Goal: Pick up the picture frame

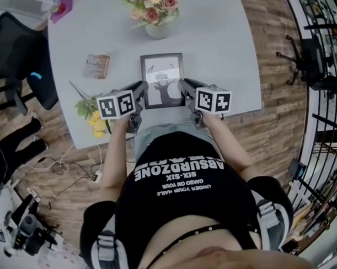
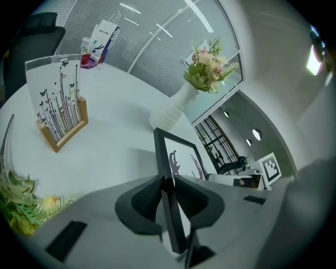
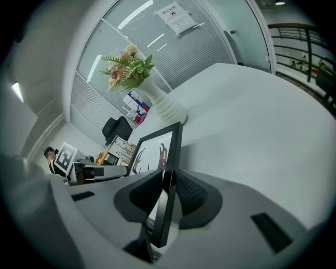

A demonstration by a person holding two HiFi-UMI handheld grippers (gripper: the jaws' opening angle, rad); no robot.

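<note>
The one picture frame (image 1: pixel 163 80), black-rimmed around a white print with a dark branching figure, sits just above the middle of the head view, over the near part of the grey table (image 1: pixel 226 41). Its long axis runs up and down that view, from the person toward the vase, with the printed face turned upward. Two grippers have it. The left gripper (image 1: pixel 140 92) has its jaws part-way closed on the frame's left rim, one pad on each face. The right gripper (image 1: pixel 184 88) clamps the right rim in the same way. In both gripper views the frame runs edge-on out of the jaws, its far end standing clear above its shadow on the tabletop. Whether the near end clears the table cannot be told. Each gripper carries one marker cube (image 1: pixel 116 104), two in all. Beyond the frame's far end, toward the top of the head view, stands one white vase of pink flowers (image 1: pixel 156 27). To the frame's upper left is one small wooden card stand (image 1: pixel 97 66). One spray of yellow flowers (image 1: pixel 90 113) lies at the table's left edge. One dark office chair (image 1: pixel 16 51) fills the upper left corner.
</note>
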